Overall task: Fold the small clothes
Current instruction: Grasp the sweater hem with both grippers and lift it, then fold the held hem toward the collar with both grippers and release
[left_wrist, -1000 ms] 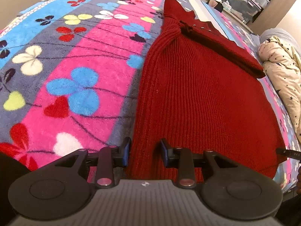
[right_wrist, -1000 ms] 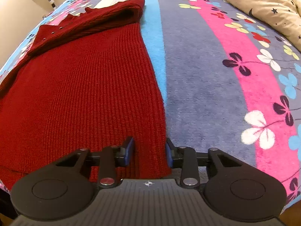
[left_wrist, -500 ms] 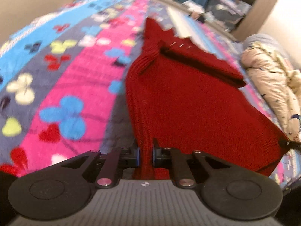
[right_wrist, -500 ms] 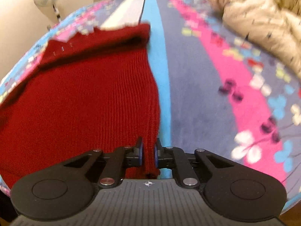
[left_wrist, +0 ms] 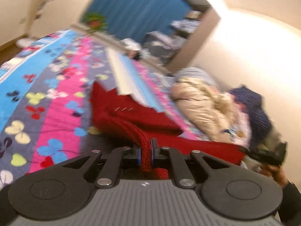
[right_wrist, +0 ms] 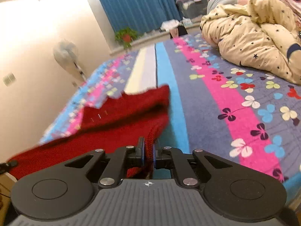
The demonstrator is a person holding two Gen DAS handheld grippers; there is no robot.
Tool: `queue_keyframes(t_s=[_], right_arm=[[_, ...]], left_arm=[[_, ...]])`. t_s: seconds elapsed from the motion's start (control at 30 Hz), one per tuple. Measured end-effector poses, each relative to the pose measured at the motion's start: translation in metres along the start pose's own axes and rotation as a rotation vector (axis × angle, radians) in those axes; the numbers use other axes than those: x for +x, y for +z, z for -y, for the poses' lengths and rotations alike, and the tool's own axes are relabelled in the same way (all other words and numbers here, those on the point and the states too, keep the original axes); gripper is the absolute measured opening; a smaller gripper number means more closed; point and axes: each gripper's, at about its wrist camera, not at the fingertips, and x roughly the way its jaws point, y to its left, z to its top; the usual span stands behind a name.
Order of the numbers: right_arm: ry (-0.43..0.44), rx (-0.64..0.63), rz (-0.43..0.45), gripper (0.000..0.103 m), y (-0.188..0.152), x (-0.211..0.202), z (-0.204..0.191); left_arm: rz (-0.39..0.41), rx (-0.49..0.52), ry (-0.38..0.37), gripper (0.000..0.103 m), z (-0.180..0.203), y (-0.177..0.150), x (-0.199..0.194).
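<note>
A dark red knitted sweater lies on a flowered bedspread, its near hem lifted off the bed. My left gripper is shut on the hem's left corner. My right gripper is shut on the hem's right corner of the sweater. The far part with the folded sleeves still rests on the bed. The right gripper also shows at the right edge of the left wrist view, and the left gripper at the left edge of the right wrist view.
A cream star-print duvet is heaped at the bed's right side, also in the left wrist view. A standing fan, a potted plant, blue curtains and storage boxes stand beyond the bed.
Both grippers closed on the sweater's hem corners, then lifted them. The hem has risen off the bed and moved toward the collar; both views now tilt up toward the room.
</note>
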Motion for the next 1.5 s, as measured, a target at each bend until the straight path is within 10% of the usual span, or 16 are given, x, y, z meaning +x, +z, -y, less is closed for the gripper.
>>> queue_keyframes(t_s=[0.23, 0.47, 0.73, 1.43, 1.5], right_arm=[[0.065, 0.133, 0.086, 0.006, 0.018, -0.011, 0.041], [-0.023, 0.045, 0.006, 0.006, 0.063, 0.126, 0.039], [-0.211, -0.018, -0.175, 0.007, 0.044, 0.237, 0.059], [-0.251, 0.034, -0.159, 0.009, 0.044, 0.246, 0.08], [-0.274, 0.069, -0.159, 0.009, 0.044, 0.243, 0.088]], left_arm=[[0.065, -0.107, -0.121, 0.01, -0.021, 0.022, 0.017], [-0.159, -0.148, 0.174, 0.01, -0.069, 0.072, 0.155], [-0.328, -0.063, 0.316, 0.011, -0.113, 0.073, 0.229], [-0.195, -0.251, 0.235, 0.022, -0.134, 0.093, 0.207], [-0.151, -0.276, 0.273, 0.038, -0.139, 0.096, 0.199]])
